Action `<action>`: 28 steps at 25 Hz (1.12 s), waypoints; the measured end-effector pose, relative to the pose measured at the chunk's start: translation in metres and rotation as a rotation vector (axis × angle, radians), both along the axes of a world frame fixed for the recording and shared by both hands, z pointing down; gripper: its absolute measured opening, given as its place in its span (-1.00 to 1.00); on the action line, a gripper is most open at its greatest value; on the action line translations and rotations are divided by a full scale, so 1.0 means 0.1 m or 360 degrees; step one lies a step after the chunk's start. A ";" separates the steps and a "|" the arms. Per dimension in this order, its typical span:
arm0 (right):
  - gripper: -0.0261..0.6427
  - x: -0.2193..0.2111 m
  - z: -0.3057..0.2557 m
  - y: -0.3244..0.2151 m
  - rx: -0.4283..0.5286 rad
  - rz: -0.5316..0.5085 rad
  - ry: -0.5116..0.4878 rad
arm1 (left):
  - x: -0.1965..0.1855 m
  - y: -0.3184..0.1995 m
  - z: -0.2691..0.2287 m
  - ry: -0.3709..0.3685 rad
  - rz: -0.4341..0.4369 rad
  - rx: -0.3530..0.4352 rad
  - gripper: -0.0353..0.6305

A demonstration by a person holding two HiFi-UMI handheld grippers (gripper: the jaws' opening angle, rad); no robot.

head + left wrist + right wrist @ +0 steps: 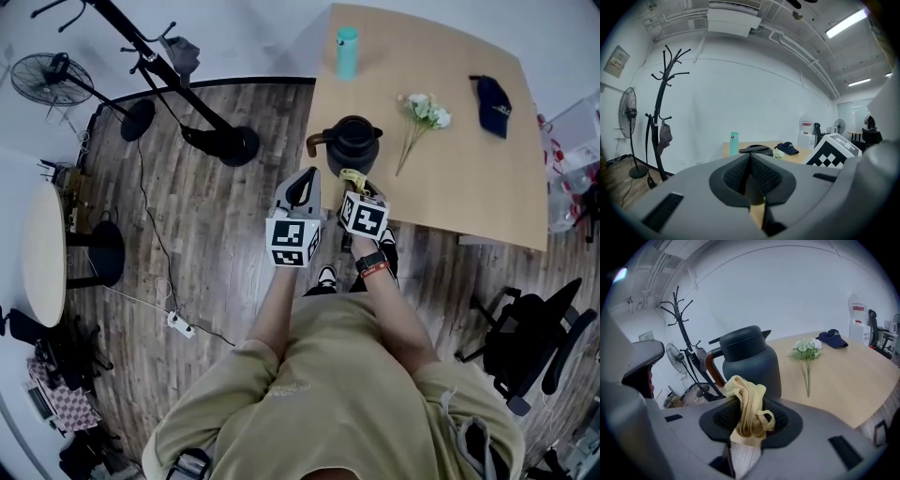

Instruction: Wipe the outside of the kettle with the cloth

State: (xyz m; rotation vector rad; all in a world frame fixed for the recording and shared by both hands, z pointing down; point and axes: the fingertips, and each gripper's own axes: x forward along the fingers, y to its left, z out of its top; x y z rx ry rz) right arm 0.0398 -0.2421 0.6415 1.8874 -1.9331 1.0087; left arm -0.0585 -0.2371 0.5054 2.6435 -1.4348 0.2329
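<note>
Yellow cloth (749,409): crumpled and bunched, hanging just in front of the kettle (751,363).
Kettle look: dark grey body, brown handle, standing near the table (469,150) edge.
Facing: handle toward the person's left, spout toward the right; long axis vertical.
Tongs: right gripper (748,425) clamps the cloth; left gripper (750,178) jaws pressed together, nothing between.
</note>
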 end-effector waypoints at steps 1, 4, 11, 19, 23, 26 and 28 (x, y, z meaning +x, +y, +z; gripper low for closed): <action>-0.49 0.03 0.00 0.00 0.0000 0.0008 0.0003 | 0.02 0.00 0.01 0.0001 0.0004 -0.0001 -0.83; -0.50 0.13 -0.01 0.01 0.0002 0.0030 0.0014 | 0.10 -0.01 0.02 0.0001 0.0017 -0.0009 -0.83; -0.50 0.36 -0.02 0.00 0.0006 0.0065 0.0044 | 0.32 -0.02 0.03 -0.0003 0.0049 -0.0016 -0.83; -0.51 0.64 -0.03 -0.12 0.0030 0.0094 0.0126 | 0.43 -0.08 0.08 -0.0008 0.0054 -0.0029 -0.83; -0.51 0.76 -0.04 -0.21 0.0044 0.0098 0.0155 | 0.48 -0.12 0.08 -0.0017 0.0047 -0.0031 -0.83; -0.51 0.85 -0.03 -0.28 0.0049 0.0091 0.0177 | 0.50 -0.14 0.08 -0.0019 0.0039 -0.0032 -0.83; -0.51 0.91 -0.02 -0.34 0.0054 0.0078 0.0208 | 0.50 -0.14 0.08 -0.0022 0.0030 -0.0033 -0.83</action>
